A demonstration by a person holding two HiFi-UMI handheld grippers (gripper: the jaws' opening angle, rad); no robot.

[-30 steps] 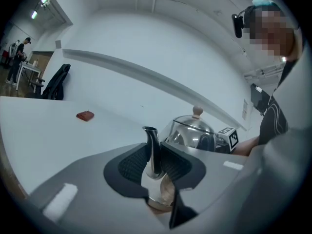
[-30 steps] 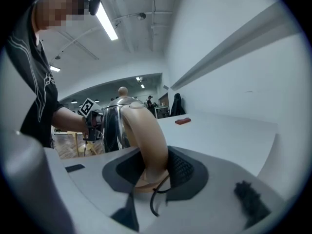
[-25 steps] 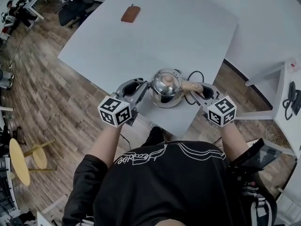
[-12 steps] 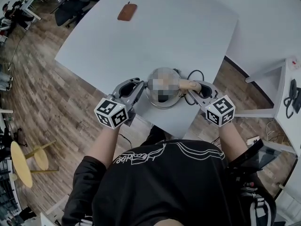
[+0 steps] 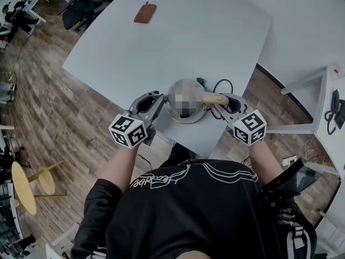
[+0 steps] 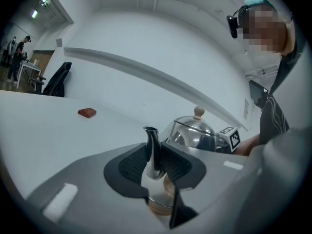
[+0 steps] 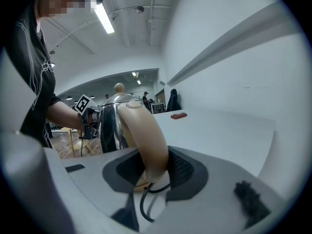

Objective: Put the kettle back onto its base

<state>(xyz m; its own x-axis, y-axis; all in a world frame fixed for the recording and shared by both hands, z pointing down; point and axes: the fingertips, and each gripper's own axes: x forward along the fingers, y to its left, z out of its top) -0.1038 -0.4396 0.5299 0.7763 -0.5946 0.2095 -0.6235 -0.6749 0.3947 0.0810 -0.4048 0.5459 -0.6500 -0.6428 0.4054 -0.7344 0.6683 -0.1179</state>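
A shiny steel kettle (image 5: 178,115) with a beige handle (image 5: 214,97) stands at the near corner of the white table (image 5: 188,31). My left gripper (image 5: 161,102) comes in from the left. In the left gripper view its pads are shut on the kettle's spout (image 6: 152,150). From the right, my right gripper (image 5: 218,104) is shut on the curved handle (image 7: 146,135). The kettle body (image 7: 109,121) rises behind that handle. A black cord (image 5: 223,84) loops out from under the kettle. The base is hidden beneath it.
A small brown case (image 5: 145,13) lies far back on the table. The table's near edge (image 5: 199,150) is just below the kettle. Office chairs (image 5: 81,4) stand at the far left, and yellow stools (image 5: 24,185) on the wooden floor to the left.
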